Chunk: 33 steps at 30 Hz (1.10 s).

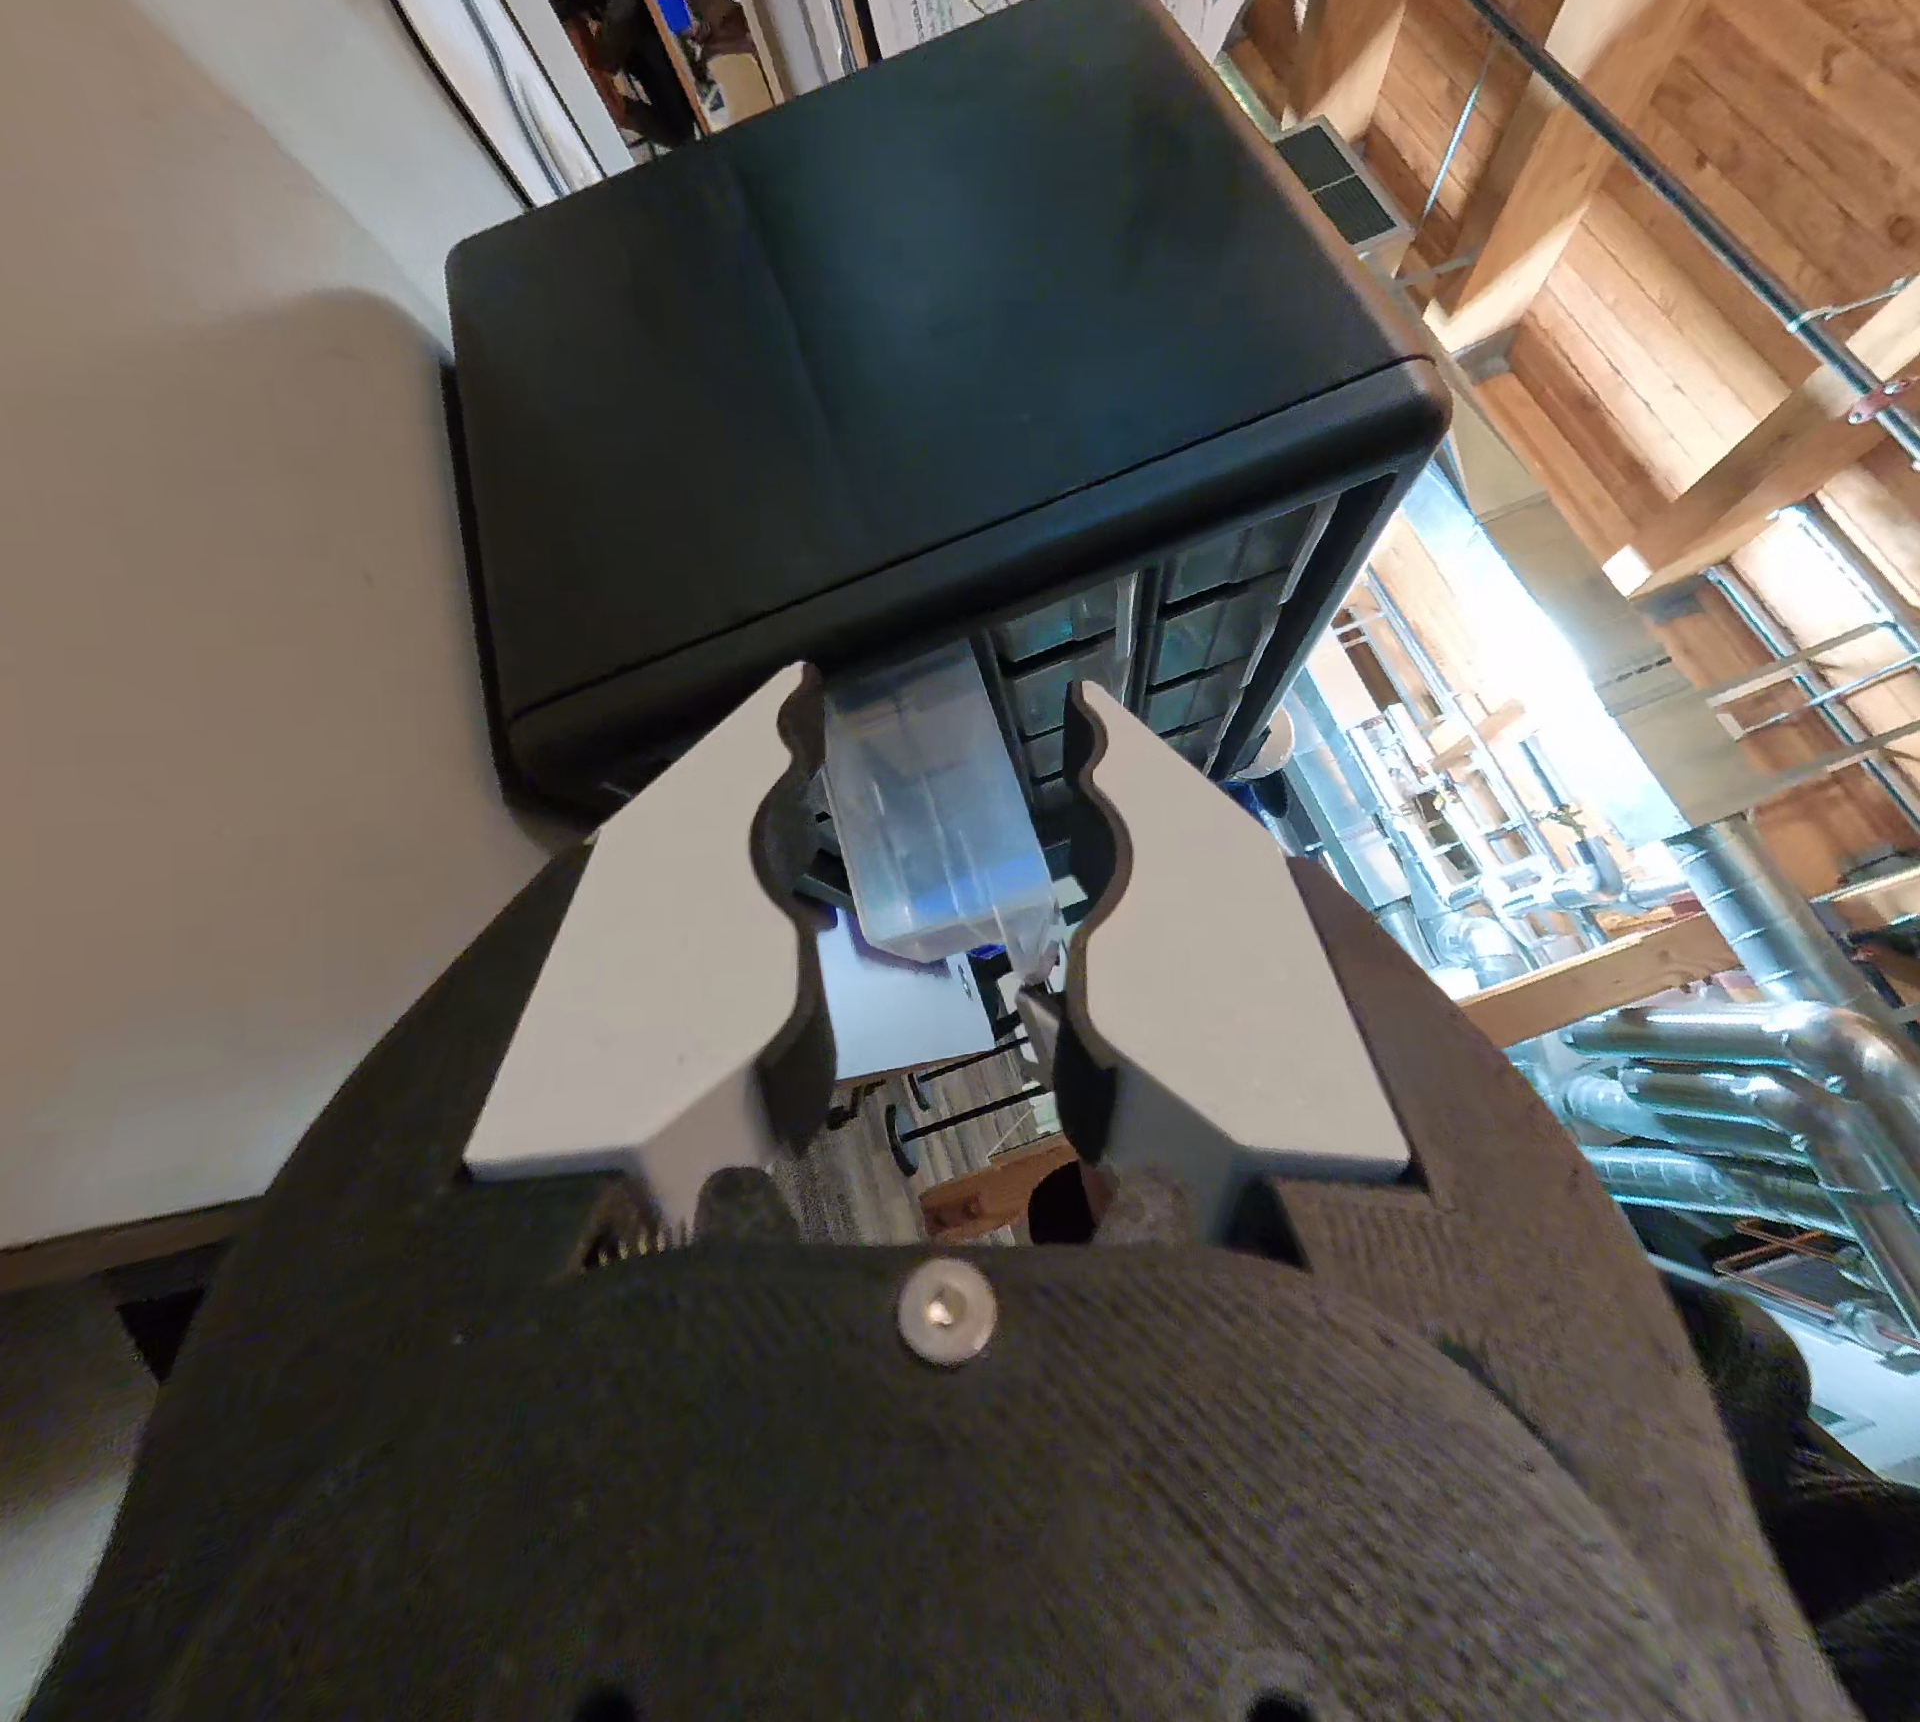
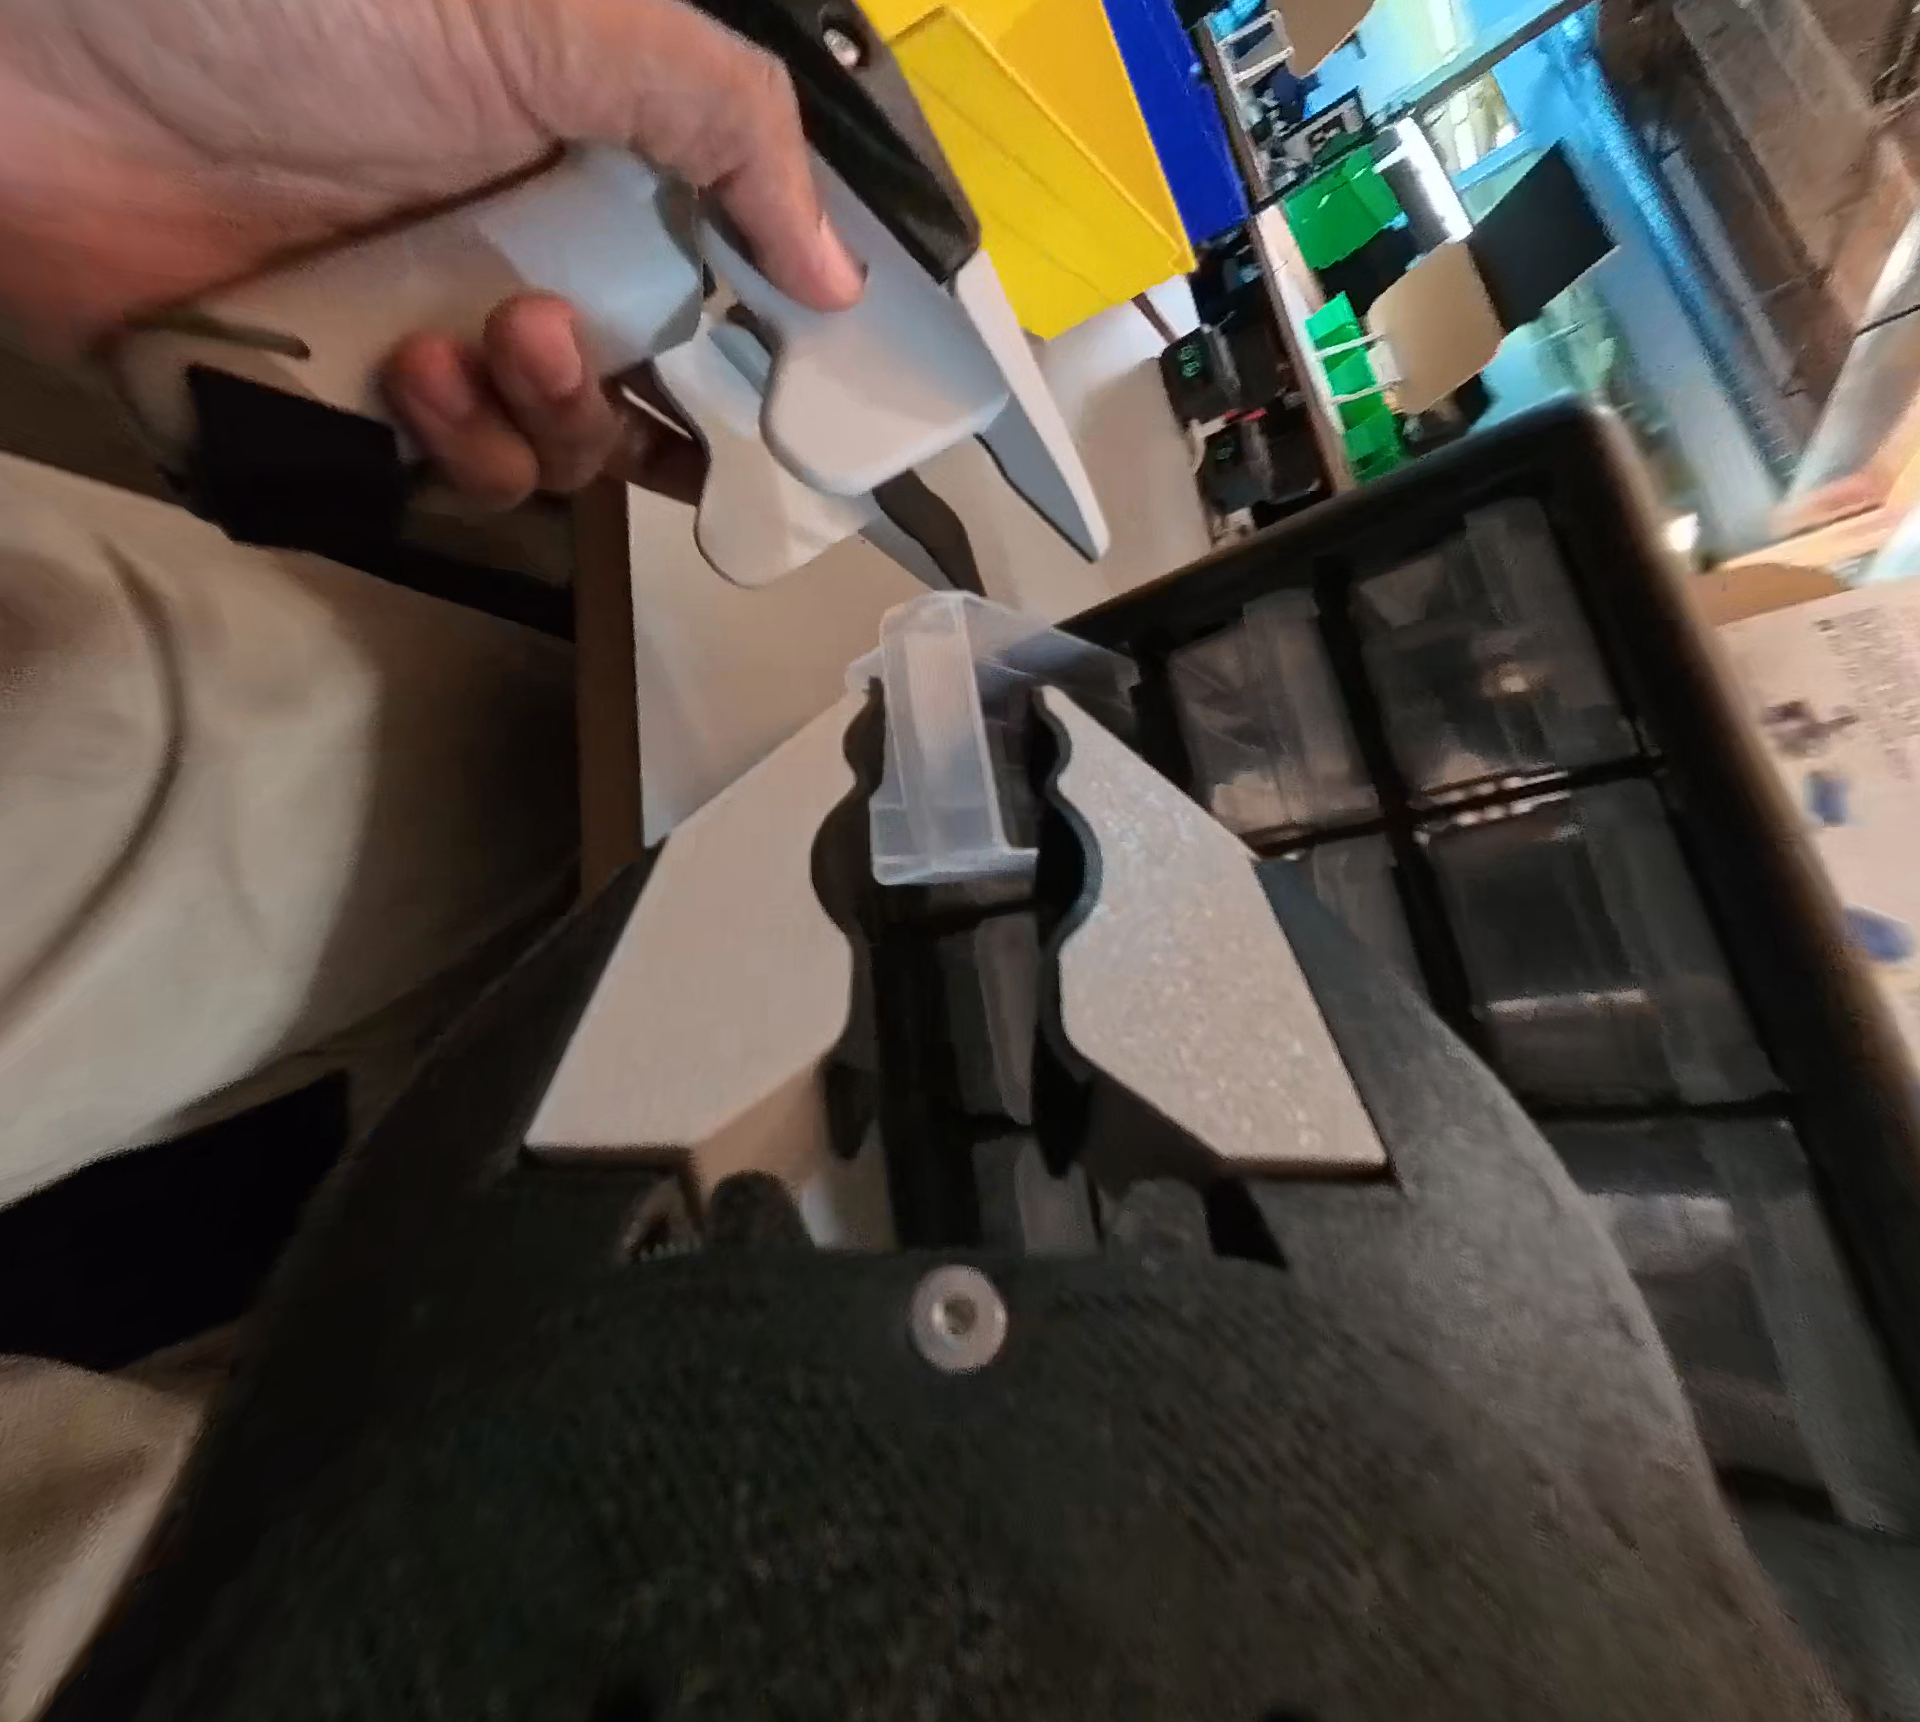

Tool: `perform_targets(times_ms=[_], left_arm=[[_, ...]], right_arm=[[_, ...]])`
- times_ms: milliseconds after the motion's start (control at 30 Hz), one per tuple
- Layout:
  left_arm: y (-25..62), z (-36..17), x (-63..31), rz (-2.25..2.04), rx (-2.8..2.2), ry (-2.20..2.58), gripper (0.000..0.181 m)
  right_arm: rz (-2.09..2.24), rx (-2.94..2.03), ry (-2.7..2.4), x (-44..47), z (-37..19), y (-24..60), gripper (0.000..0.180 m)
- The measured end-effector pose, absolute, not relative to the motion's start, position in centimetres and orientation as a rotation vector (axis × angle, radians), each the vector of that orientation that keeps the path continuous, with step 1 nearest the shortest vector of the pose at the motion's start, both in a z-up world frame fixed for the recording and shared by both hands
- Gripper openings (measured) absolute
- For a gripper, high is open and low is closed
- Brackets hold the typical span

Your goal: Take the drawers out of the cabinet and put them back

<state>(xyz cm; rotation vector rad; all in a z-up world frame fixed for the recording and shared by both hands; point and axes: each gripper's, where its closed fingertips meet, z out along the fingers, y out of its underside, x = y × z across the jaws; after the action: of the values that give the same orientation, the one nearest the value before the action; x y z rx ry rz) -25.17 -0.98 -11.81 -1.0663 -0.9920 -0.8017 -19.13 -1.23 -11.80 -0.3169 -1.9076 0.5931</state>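
Your right gripper (image 2: 951,799) fingers bracketed clear drawer (image 2: 940,737), probably clamping its front tab; long axis ran ahead into cabinet (image 2: 1704,737). Left gripper (image 1: 935,758) spread, drawer between tips, untouched.

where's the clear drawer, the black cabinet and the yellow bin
clear drawer (image 1: 925,825): left wrist view, its transparent side wall
black cabinet (image 1: 935,342): left wrist view, its broad outer panel
yellow bin (image 2: 997,114): right wrist view, its side face
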Motion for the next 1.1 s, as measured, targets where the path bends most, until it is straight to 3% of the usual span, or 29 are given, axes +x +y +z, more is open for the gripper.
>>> perform_targets(times_ms=[33,233,333,433,733,1100], left_arm=[[-1.0,-11.8,-25.2,-0.801,-1.068,-0.990,0.044],[-0.6,-11.9,-24.8,-0.816,-1.086,-0.981,0.044],[-0.6,-12.0,-24.9,-0.821,-1.080,-0.987,0.043],[-0.6,-11.8,-24.8,-0.810,-1.085,-0.977,0.043],[-0.6,-11.4,-24.7,-0.787,-1.091,-0.957,0.043],[-1.5,-11.5,-26.6,-0.719,-1.147,-0.940,0.036]], right_arm=[[0.632,-0.353,-1.929,-19.1,-11.7,-1.4,0.026],[0.766,-0.609,-2.130,-19.3,-12.0,-0.9,0.029],[0.784,-0.700,-2.253,-19.3,-12.4,-1.0,0.019],[0.785,-0.688,-2.313,-19.3,-12.2,-1.5,0.014],[0.682,-0.666,-2.407,-19.5,-13.1,-2.0,0.023],[0.785,-0.748,-2.548,-18.7,-14.0,-3.0,0.014]])
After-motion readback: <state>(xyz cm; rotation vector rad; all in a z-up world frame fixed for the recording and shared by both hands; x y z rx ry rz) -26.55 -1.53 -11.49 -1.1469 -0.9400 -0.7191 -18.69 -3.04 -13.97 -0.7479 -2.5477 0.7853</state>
